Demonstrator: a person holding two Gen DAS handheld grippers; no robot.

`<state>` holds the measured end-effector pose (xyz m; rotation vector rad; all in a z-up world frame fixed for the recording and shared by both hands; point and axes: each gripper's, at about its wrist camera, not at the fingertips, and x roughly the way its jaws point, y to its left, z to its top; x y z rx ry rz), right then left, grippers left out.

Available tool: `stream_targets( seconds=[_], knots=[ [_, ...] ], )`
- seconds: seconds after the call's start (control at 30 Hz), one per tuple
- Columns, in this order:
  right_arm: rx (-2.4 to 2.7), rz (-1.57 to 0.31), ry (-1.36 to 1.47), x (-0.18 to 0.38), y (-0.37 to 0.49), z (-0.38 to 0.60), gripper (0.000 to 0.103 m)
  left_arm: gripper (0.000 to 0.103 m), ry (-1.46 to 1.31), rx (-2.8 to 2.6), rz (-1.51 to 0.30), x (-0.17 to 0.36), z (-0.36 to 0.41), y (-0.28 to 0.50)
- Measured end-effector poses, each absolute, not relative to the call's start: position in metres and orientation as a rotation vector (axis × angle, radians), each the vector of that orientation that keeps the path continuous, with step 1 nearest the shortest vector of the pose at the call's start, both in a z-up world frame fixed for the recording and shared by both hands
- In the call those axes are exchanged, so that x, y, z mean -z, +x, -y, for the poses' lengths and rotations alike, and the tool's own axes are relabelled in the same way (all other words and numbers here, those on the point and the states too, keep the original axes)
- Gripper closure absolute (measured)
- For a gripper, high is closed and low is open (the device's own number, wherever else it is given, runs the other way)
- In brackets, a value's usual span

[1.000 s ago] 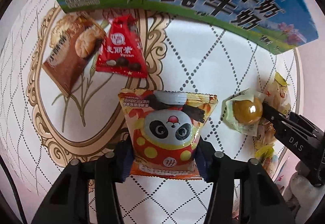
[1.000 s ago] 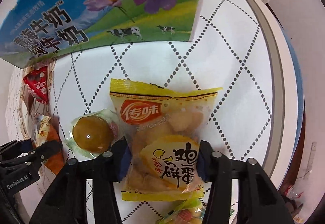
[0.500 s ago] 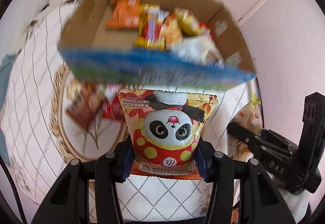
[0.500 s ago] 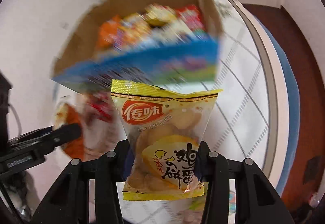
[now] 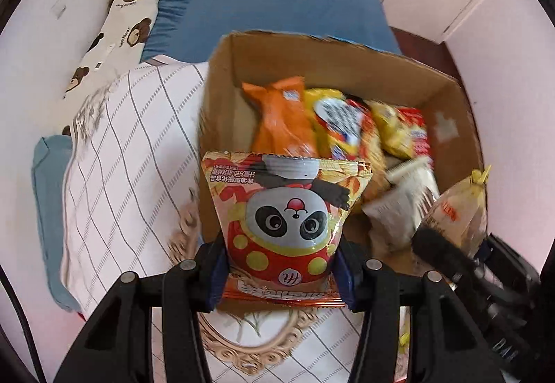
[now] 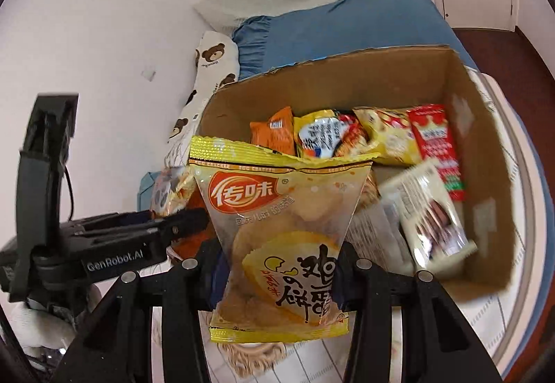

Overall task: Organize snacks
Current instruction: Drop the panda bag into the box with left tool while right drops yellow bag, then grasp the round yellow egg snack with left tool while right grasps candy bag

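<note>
Both wrist views above box (image 5: 222, 77)

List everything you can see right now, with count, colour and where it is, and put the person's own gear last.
cardboard box: one, brown, open-topped, on the table
snack packets in box: several, orange, yellow, red, white, piled inside; exact count unclear
panda snack bag: one, red and yellow, held over the box's near wall
egg cracker bag: one, yellow, held at the box's near edge
tablecloth: one, white with dark diamond lines, under the box
bedding: blue, behind the box
bear pillow: one, white with brown bears, beside the bedding
left gripper: black, fingers clamped on panda snack bag
right gripper: black, fingers clamped on egg cracker bag
</note>
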<state>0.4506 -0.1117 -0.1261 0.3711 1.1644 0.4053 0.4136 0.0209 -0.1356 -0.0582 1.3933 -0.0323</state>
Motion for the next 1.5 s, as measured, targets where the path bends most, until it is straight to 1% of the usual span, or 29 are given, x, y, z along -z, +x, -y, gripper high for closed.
stream_targets(
  seconds=[0.13, 0.27, 0.3, 0.33, 0.37, 0.4, 0.43, 0.5, 0.73, 0.9, 1.1, 1.3, 1.5],
  knots=[
    [-0.387, -1.206, 0.378, 0.149, 0.475, 0.094, 0.054, 0.053, -0.012, 0.005, -1.44, 0.148, -0.026, 0.443],
    [-0.382, -1.265, 0.417, 0.176, 0.485, 0.085, 0.053, 0.053, 0.011, 0.007, -1.487, 0.162, -0.023, 0.453],
    [-0.381, -1.281, 0.412, 0.183, 0.487, 0.082, 0.049, 0.051, 0.012, 0.002, -1.49, 0.165, -0.022, 0.453],
    [-0.387, -1.294, 0.401, 0.188, 0.487, 0.08, 0.032, 0.042, 0.014, -0.003, -1.491, 0.167, -0.022, 0.454],
    [-0.379, -1.306, 0.377, 0.191, 0.486, 0.079, 0.02, 0.035, 0.017, -0.009, -1.49, 0.169, -0.022, 0.455],
    [-0.369, -1.313, 0.354, 0.196, 0.486, 0.079, 0.004, 0.026, 0.009, 0.0, -1.487, 0.169, -0.022, 0.454],
    [-0.365, -1.318, 0.335, 0.197, 0.485, 0.08, 0.003, 0.017, -0.004, 0.008, -1.489, 0.17, -0.022, 0.453],
    [-0.345, -1.33, 0.309, 0.2, 0.485, 0.082, 0.003, 0.011, -0.003, 0.014, -1.489, 0.172, -0.019, 0.451],
    [-0.258, -1.317, 0.214, 0.189, 0.468, 0.105, 0.003, 0.01, 0.021, 0.013, -1.446, 0.164, -0.01, 0.441],
    [-0.182, -1.276, 0.148, 0.178, 0.456, 0.128, 0.003, 0.01, 0.036, -0.004, -1.391, 0.156, -0.003, 0.427],
    [-0.148, -1.236, 0.114, 0.161, 0.436, 0.149, 0.003, 0.01, -0.018, 0.028, -1.334, 0.151, 0.007, 0.403],
    [-0.105, -1.168, 0.073, 0.143, 0.417, 0.163, 0.003, 0.01, -0.01, 0.031, -1.242, 0.133, 0.017, 0.373],
    [-0.072, -1.074, 0.018, 0.113, 0.388, 0.177, 0.003, 0.01, -0.01, 0.028, -1.138, 0.107, 0.02, 0.34]
  ],
)
